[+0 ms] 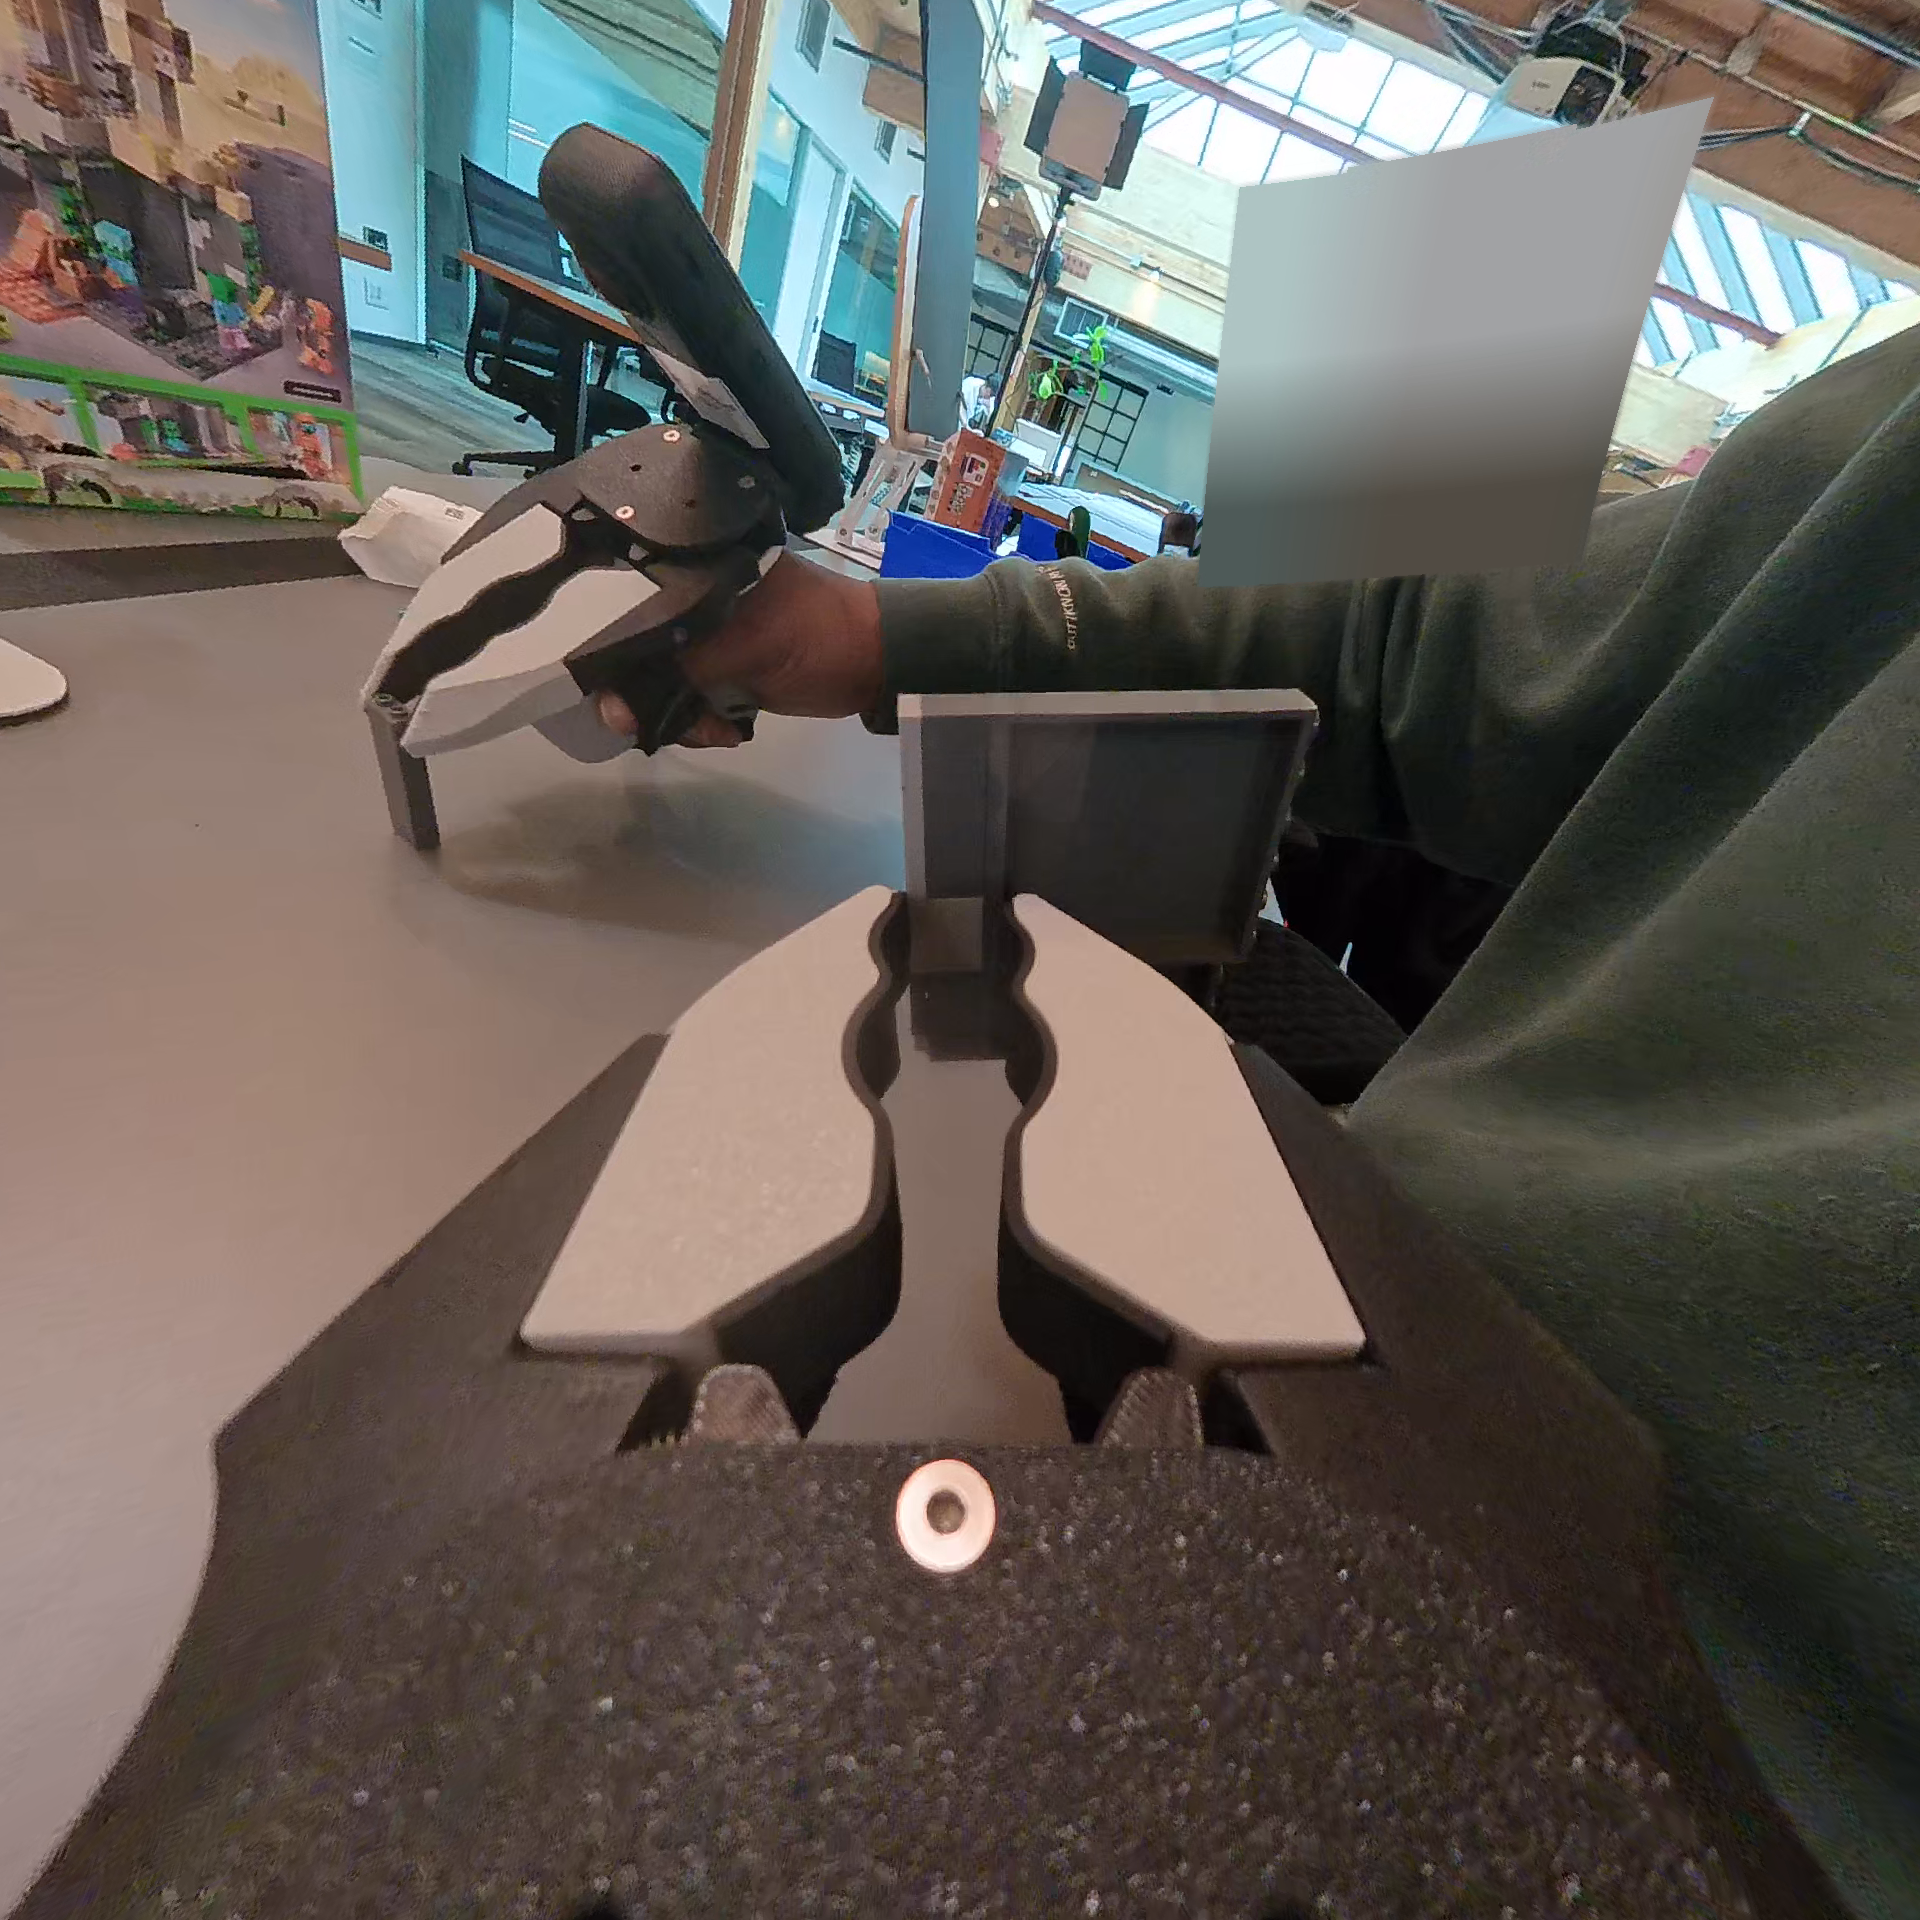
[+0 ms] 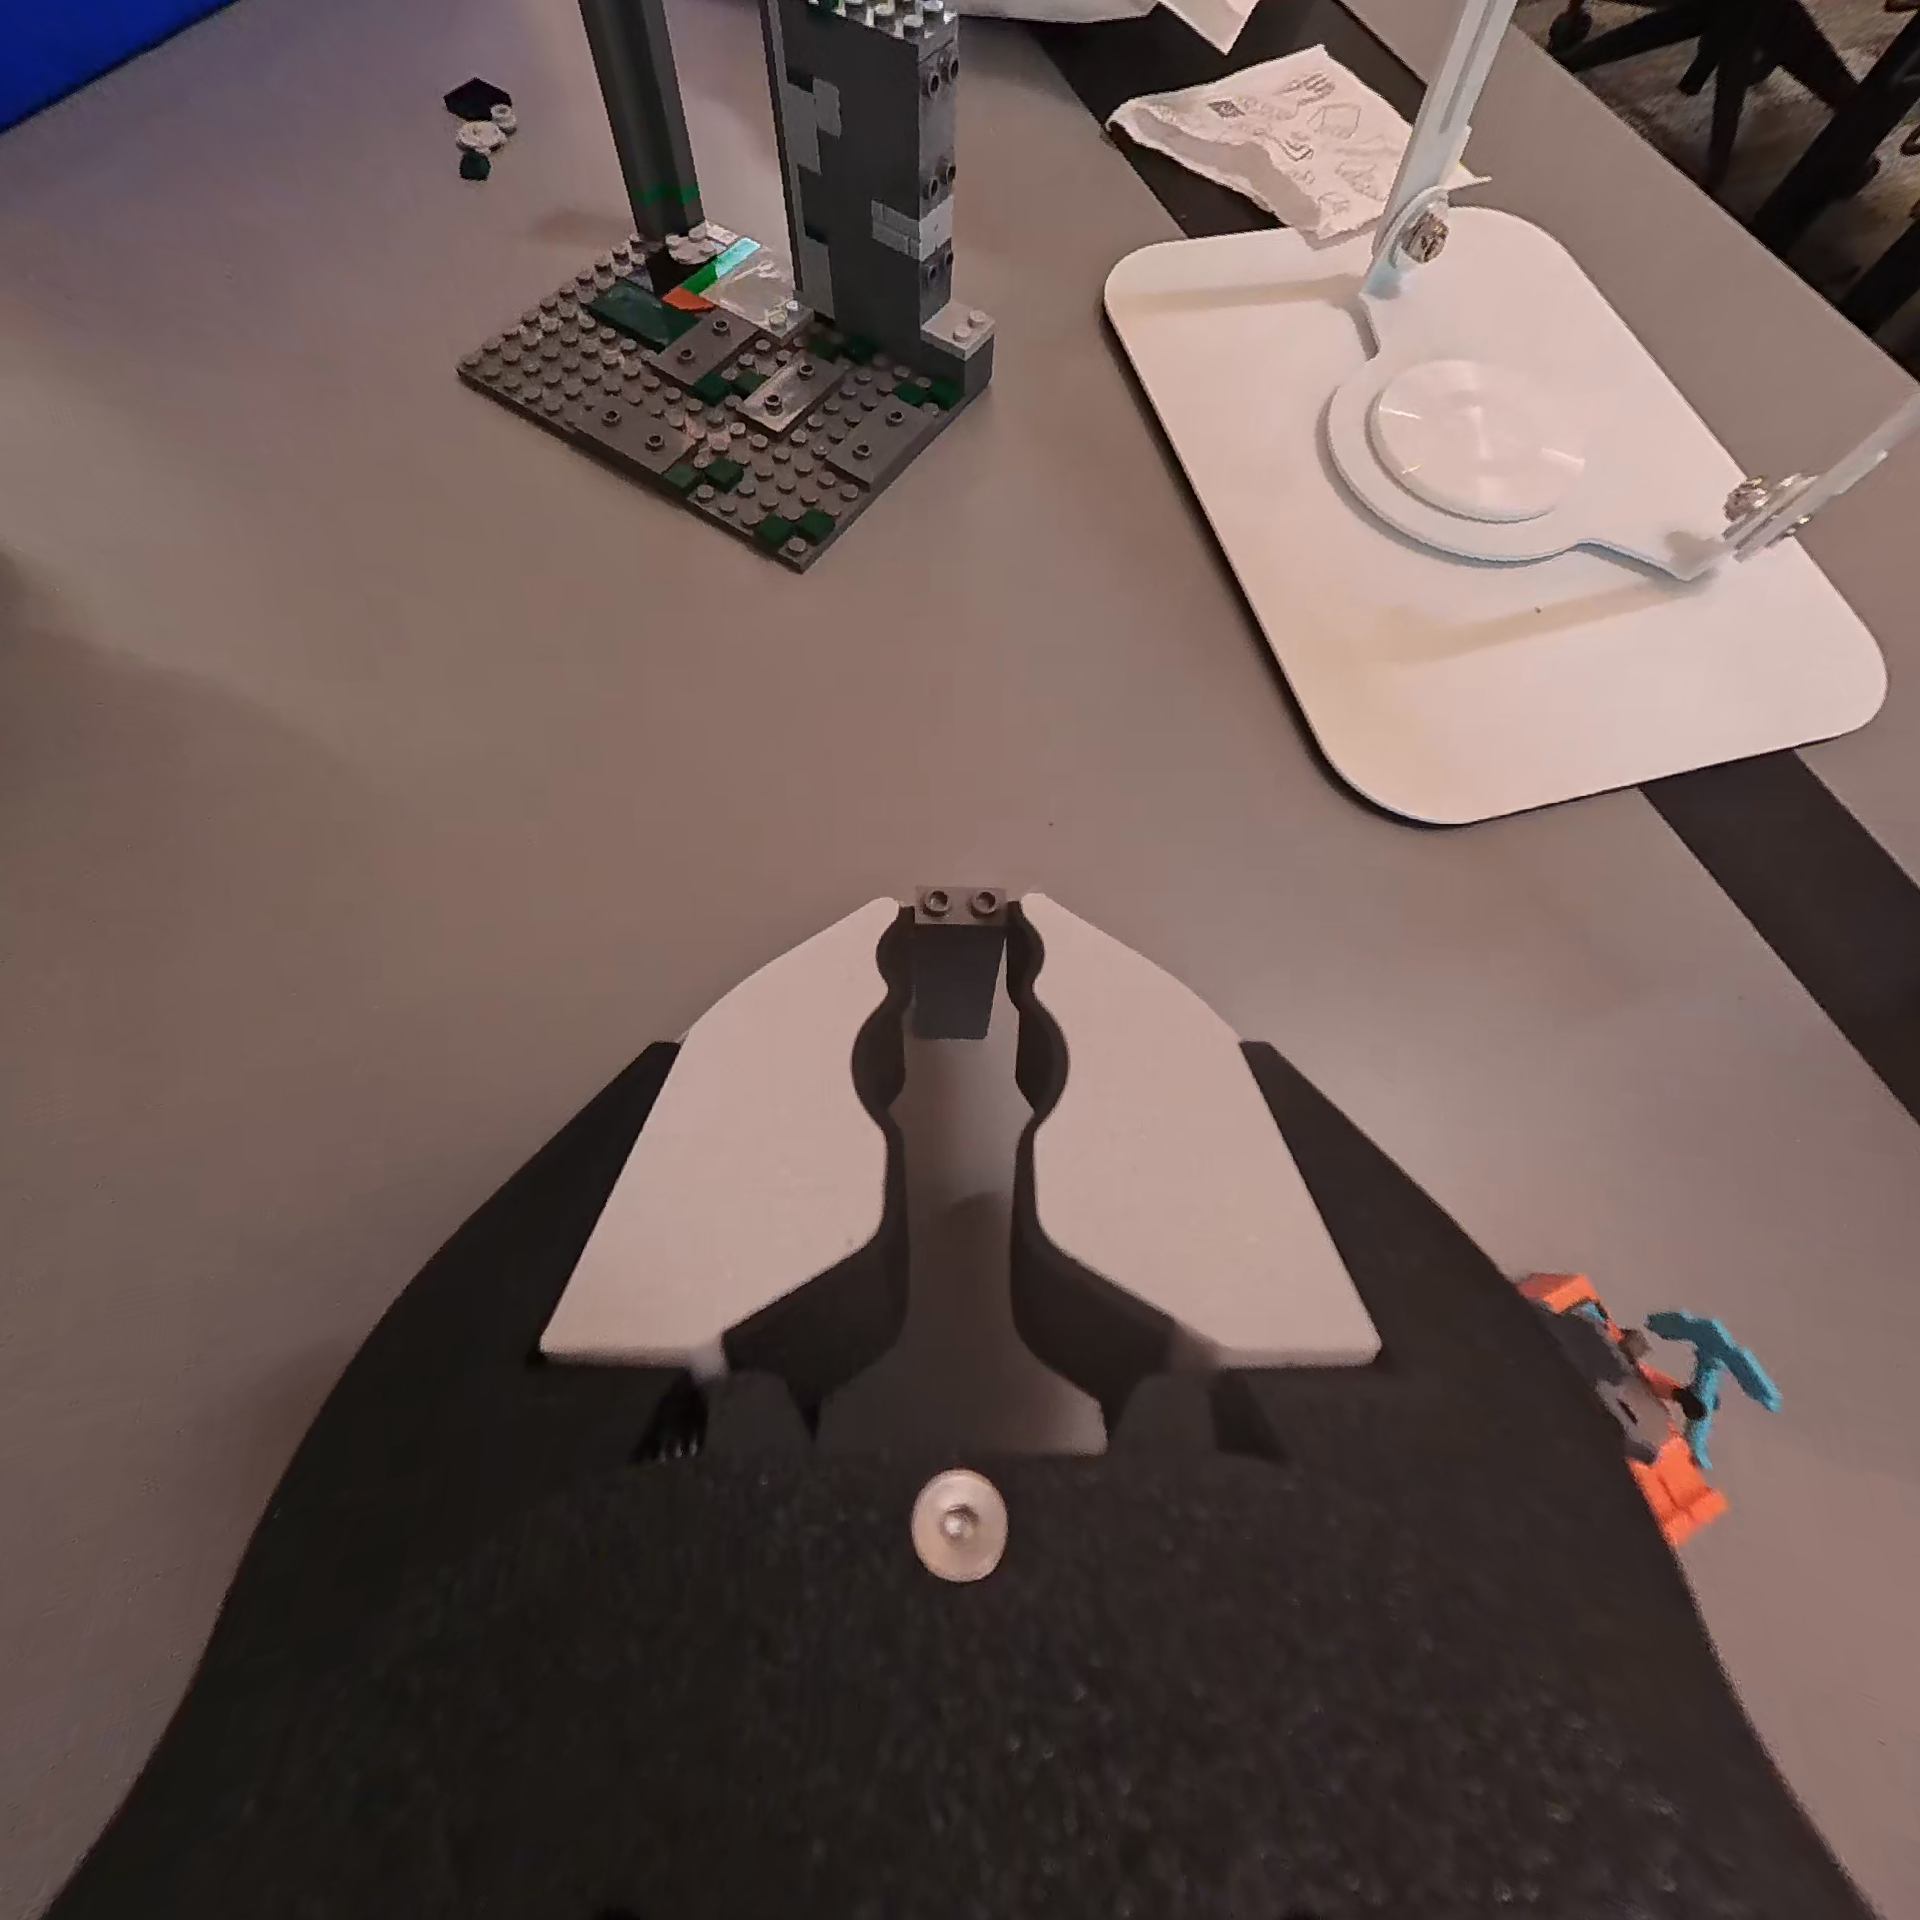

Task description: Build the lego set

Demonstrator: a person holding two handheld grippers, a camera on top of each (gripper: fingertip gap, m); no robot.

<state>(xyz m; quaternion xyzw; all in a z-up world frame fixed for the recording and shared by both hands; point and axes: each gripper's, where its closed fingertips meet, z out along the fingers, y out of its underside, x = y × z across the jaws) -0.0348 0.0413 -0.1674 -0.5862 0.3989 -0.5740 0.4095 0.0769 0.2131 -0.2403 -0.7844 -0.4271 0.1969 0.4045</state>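
Grey table (image 2: 623, 727) lay broadly bare between the build (image 2: 727, 395) and the right hand-held gripper (image 2: 961, 914), which pinched a pillar brick (image 2: 958, 966). Left hand-held gripper (image 1: 951, 925) clamped a grey panel (image 1: 1101, 810) near the table's edge. White stand base (image 2: 1507, 623) sat right, well apart.

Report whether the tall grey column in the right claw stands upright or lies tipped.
Upright: the grey column stands on end on the table, its studded top pinched in the right claw.
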